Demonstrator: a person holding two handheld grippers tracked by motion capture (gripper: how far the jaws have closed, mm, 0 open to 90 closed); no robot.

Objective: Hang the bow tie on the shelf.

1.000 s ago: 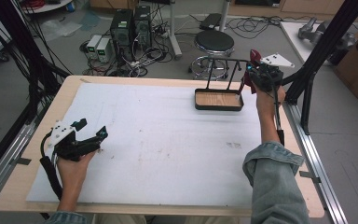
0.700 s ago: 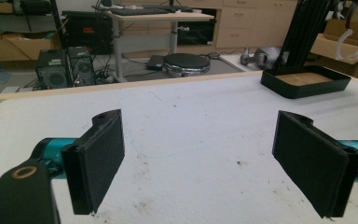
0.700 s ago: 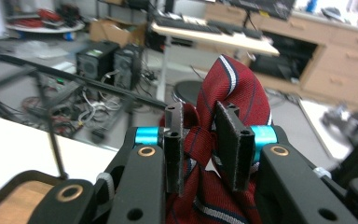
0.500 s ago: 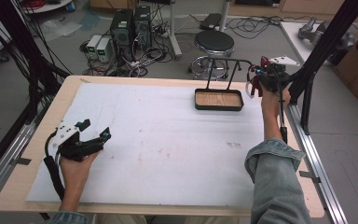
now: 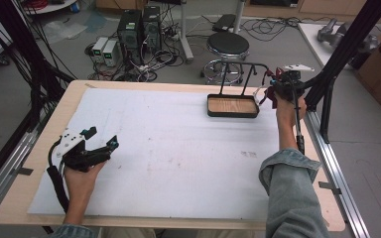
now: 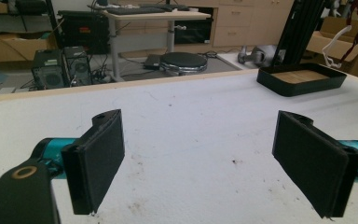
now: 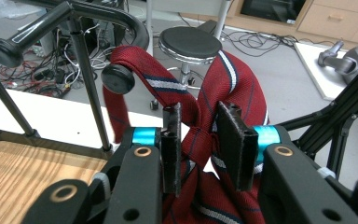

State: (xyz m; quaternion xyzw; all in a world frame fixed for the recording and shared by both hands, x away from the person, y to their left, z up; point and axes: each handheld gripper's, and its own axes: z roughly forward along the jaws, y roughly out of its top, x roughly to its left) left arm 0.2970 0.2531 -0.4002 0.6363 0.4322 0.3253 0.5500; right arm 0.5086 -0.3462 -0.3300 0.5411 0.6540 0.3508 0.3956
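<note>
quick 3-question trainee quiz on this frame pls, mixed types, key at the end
1. True or false: the left hand-held gripper holds the striped tie.
2. The right hand-held gripper is shut on: A) a stool leg B) the red striped tie C) a cable
3. Fill in: the black tray with a rail stand has a ___ floor.

Key
1. False: its jaws stand wide apart over the bare white table cover.
2. B: the jaws pinch the tie near the rail's end.
3. Wooden.
</note>
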